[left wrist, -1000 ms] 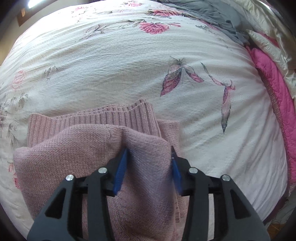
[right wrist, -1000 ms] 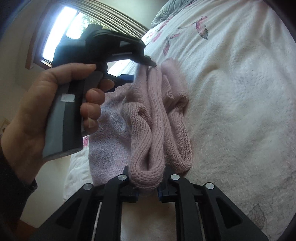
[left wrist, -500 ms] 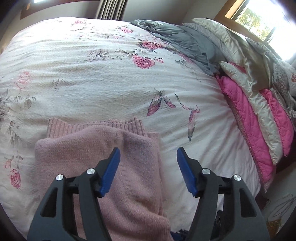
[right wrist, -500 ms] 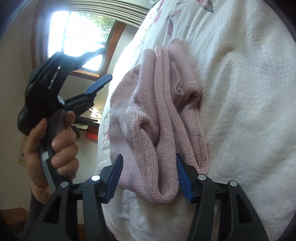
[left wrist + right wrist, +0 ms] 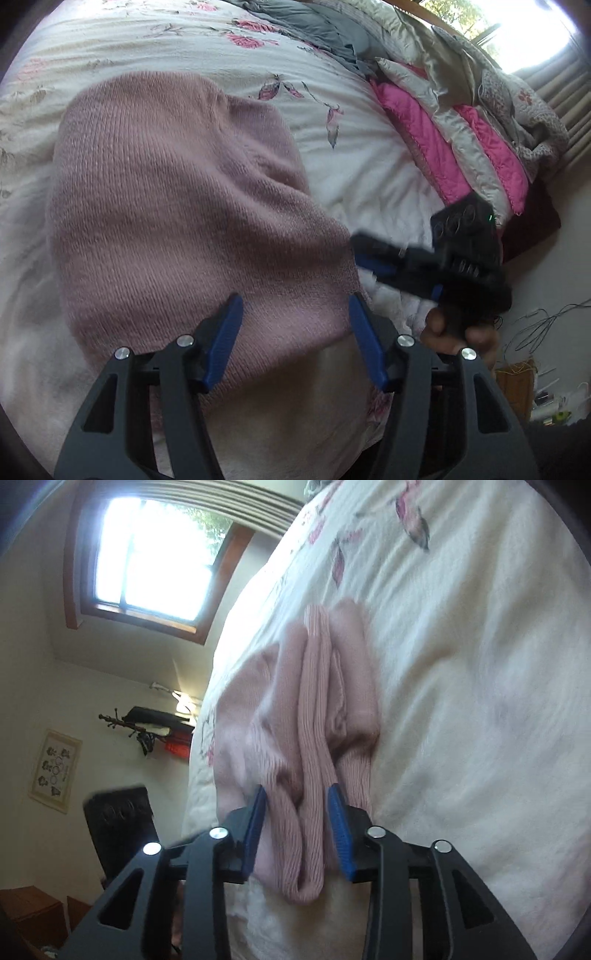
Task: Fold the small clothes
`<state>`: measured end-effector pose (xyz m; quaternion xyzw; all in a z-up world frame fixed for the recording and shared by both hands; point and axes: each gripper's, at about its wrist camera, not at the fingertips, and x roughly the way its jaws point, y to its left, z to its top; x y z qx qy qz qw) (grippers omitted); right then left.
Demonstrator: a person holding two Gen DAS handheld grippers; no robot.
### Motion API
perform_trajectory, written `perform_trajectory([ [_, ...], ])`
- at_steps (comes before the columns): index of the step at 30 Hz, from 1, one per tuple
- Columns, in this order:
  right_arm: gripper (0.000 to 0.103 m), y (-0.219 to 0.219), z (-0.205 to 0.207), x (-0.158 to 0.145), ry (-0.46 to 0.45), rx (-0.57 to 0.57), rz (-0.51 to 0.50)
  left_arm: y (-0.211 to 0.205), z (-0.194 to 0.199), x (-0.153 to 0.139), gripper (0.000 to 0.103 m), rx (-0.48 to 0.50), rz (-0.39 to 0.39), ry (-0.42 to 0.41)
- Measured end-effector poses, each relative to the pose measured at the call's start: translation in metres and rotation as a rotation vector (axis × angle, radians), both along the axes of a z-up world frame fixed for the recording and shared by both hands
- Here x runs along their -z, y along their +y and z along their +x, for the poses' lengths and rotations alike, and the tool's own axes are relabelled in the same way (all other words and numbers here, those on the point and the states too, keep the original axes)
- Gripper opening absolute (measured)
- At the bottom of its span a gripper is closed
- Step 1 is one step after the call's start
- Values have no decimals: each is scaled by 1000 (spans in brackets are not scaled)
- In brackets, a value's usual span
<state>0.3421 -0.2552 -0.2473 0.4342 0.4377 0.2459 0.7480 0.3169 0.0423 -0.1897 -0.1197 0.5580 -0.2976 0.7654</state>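
Note:
A dusty-pink knitted sweater (image 5: 177,192) lies folded in a thick bundle on the flowered white bedspread (image 5: 351,158). My left gripper (image 5: 294,299) hovers open over its near edge, holding nothing. My right gripper (image 5: 360,253), blurred and held by a hand (image 5: 461,332), meets the bundle's right edge. In the right wrist view the sweater (image 5: 321,686) shows its stacked ribbed folds end-on. There my right gripper (image 5: 296,788) has its blue pads narrowed onto a ribbed fold that fills the gap between them.
Pink and cream quilted pillows (image 5: 424,140) and a grey blanket (image 5: 317,29) lie at the head of the bed. Open bedspread (image 5: 461,664) stretches beyond the sweater. Off the bed's edge are cables on the floor (image 5: 535,325), a window (image 5: 155,554) and a wall.
My left gripper let go of the sweater, opened wide and drew back over the bundle. My right gripper opened half a second ago and has now narrowed again onto the ribbed folds.

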Motion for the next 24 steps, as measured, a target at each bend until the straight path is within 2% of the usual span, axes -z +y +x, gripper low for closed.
perform_trajectory([
  [3,40,-1,41,-21,-6,4,-55,5,-4,7,58,-16,-40,5],
  [7,40,30,95,-16,49,-76,-167,3,-6,6,58,-9,-57,-11],
  [8,36,42,102,-12,64,-110,-181,1,-7,6,58,2,-55,-14],
  [9,15,50,106,-11,64,-141,-196,-1,-8,6,58,14,-56,-14],
  [10,15,54,106,-15,40,-155,-232,-4,-8,7,58,29,-56,-14],
  [12,12,46,100,-28,-17,-97,-268,-9,-9,9,58,49,-54,-18],
  [14,12,35,104,-21,-1,-33,-283,-14,-9,12,57,61,-67,-6],
  [16,13,36,109,-3,46,-62,-301,-15,-9,5,56,68,-96,-13],
  [18,22,33,113,5,51,-60,-284,-5,-4,-12,57,59,-123,-51],
  [19,22,30,114,4,50,-59,-259,5,0,-22,59,41,-126,-78],
  [22,36,23,105,-6,39,-66,-163,47,23,-43,61,-44,-109,-133],
  [24,49,22,103,-9,55,-78,-160,71,42,-46,61,-85,-91,-136],
])
